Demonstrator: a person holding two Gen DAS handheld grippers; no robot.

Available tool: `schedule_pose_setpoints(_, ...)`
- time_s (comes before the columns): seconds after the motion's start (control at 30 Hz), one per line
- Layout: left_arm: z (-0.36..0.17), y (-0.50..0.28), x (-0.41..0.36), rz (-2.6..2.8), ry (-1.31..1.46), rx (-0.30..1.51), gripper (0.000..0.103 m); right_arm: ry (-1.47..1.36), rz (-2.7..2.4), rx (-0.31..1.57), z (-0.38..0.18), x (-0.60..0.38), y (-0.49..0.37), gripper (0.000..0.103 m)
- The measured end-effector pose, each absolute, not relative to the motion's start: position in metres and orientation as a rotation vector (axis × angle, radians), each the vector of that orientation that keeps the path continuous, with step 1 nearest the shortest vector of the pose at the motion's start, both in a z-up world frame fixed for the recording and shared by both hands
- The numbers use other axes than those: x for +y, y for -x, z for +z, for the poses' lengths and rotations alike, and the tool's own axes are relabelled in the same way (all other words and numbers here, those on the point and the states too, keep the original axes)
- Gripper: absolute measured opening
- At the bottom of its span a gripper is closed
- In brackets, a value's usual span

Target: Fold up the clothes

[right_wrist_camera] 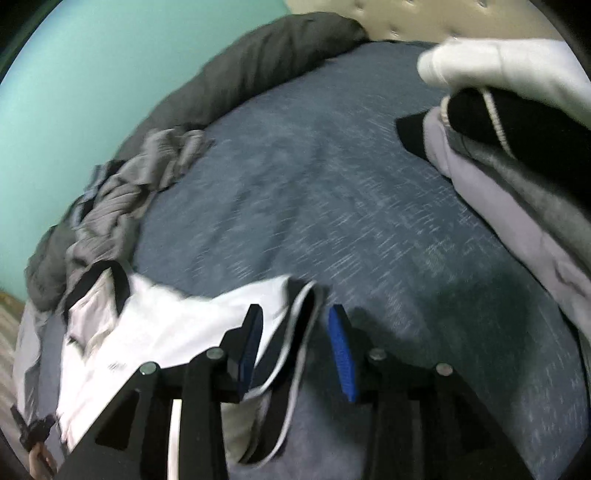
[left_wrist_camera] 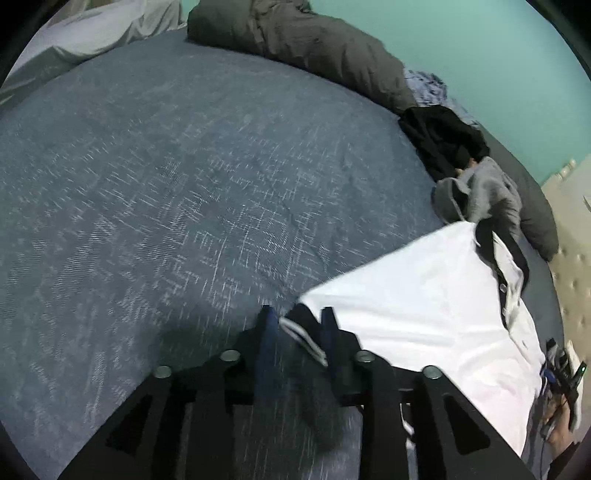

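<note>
A blue-grey flecked bedspread (left_wrist_camera: pixel 177 192) is covering the bed, running to a teal wall (left_wrist_camera: pixel 491 55) and a beige tufted headboard (right_wrist_camera: pixel 399 18). No writing is readable. The white shirt with black striped trim (left_wrist_camera: pixel 417 295) is lying spread at the near edge. The left gripper (left_wrist_camera: pixel 297 325) is pinching its striped cuff; the right gripper (right_wrist_camera: pixel 295 325) is standing apart around the other cuff. Crumpled grey garments (right_wrist_camera: pixel 122 192) are lying by a dark rolled duvet (left_wrist_camera: pixel 295 37); a folded stack (right_wrist_camera: pixel 517 147) is sitting right.
</note>
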State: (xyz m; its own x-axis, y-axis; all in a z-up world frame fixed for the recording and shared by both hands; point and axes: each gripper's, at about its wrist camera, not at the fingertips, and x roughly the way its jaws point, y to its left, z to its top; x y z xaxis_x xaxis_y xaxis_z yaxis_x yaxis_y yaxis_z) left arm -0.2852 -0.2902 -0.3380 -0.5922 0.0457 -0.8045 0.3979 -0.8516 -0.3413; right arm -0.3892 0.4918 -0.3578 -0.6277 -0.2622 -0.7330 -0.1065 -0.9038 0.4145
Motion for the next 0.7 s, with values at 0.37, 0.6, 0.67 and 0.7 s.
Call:
schedule_pose_setpoints(0.37,-0.320,0.214,-0.250,-2.585,-1.435,0.731,0.040,-1.412,-2.474,-0.516,-0.371,0.448,0.352,0.002)
schedule_pose_setpoints(0.6,-0.315,0.186,-0.225,-2.612,-1.550,0.731,0.040,-1.487,-2.528,-0.619,-0.374,0.466,0.335,0.003)
schedule_pose_setpoints(0.67,-0.315,0.174,-0.221,-2.605,-1.576,0.744,0.040,-1.510,-2.540,-0.603,-0.368,0.465,0.327,0.009)
schedule_pose_setpoints(0.7,-0.315,0.167,-0.218,-2.601,-1.592,0.745,0.040,-1.497,-2.539,-0.603,-0.362,0.464,0.320,0.014)
